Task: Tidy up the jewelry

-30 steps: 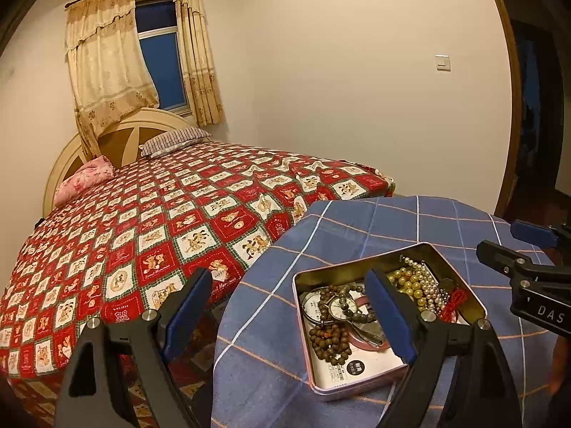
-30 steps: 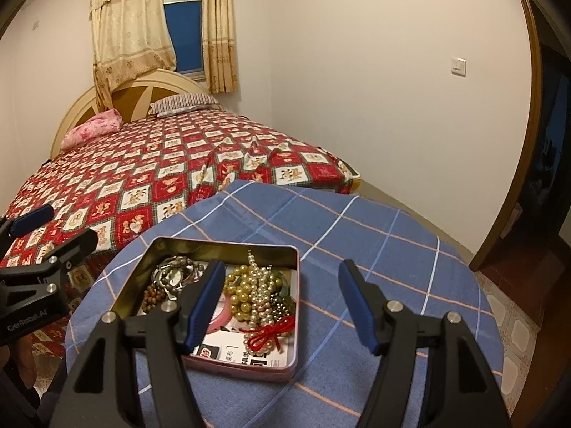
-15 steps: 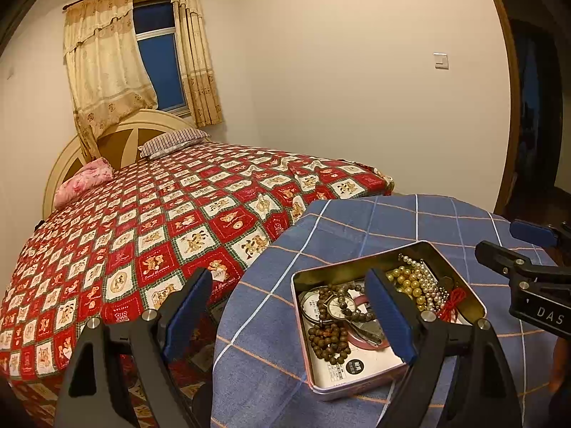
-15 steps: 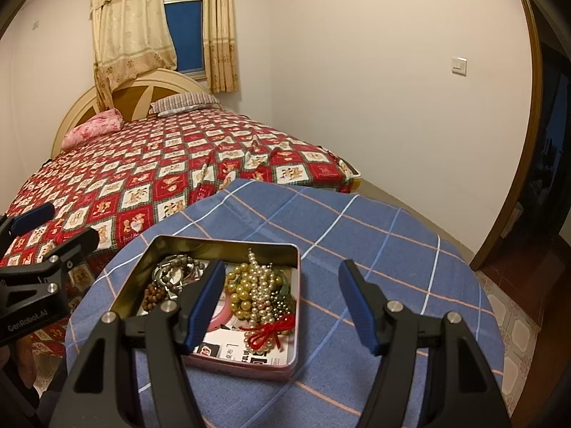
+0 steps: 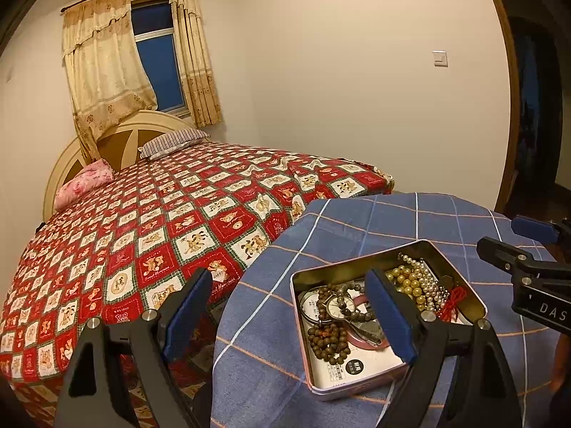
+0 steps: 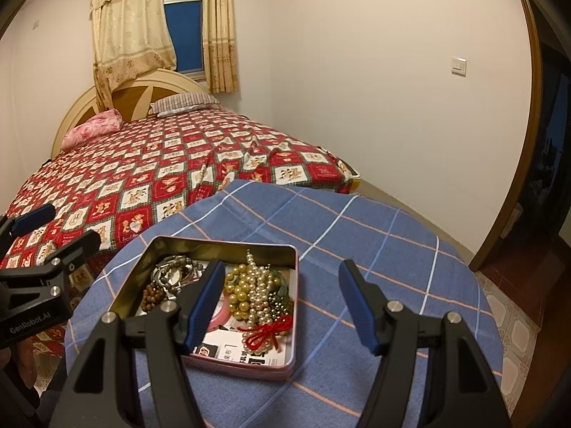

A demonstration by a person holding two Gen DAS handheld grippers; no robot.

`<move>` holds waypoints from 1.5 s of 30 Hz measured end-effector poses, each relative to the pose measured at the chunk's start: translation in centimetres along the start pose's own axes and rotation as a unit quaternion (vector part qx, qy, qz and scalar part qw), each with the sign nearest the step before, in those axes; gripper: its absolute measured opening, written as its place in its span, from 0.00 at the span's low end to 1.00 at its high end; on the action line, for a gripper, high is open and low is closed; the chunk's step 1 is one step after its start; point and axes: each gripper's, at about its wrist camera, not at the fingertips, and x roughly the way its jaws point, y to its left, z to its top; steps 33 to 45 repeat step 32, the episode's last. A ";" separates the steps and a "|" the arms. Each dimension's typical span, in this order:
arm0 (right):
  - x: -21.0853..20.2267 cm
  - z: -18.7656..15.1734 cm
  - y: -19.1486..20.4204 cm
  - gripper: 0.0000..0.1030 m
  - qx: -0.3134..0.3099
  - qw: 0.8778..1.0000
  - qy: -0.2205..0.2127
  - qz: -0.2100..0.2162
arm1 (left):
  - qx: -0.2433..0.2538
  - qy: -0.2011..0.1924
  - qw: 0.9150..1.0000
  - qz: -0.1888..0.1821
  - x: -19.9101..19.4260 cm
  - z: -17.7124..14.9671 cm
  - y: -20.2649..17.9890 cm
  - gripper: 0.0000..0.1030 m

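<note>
Hovering over a round table with a blue checked cloth (image 6: 357,235), both grippers empty. Left gripper (image 5: 289,314) jaws spread wide, nothing between them; right gripper (image 6: 282,303) jaws also well apart, holding nothing. Open tin (image 5: 342,267) sits lower centre-right in the left view, lower centre-left in the right view. Inside: pearl and gold bead strands (image 6: 253,292) with red cord (image 6: 264,331), brown bead bracelet (image 5: 328,342), watch (image 5: 339,306), pink bangle (image 5: 367,340). Bed with red patterned cover (image 5: 142,235) fills the left of the frame.
</note>
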 end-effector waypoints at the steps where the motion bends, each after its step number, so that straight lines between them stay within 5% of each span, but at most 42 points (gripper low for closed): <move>1: 0.0 0.0 0.0 0.67 0.000 1.000 0.000 0.000 | 0.001 0.000 1.000 0.001 0.0 0.0 0.0 0.85; 27: -0.1 -0.1 -0.3 0.67 0.001 1.000 -0.001 0.000 | 0.018 0.005 0.999 0.045 0.4 -0.4 -0.1 0.85; 45: -0.1 -0.5 -0.3 0.67 0.004 1.000 0.001 -0.002 | 0.025 0.001 0.999 0.041 0.3 -0.5 -0.4 0.85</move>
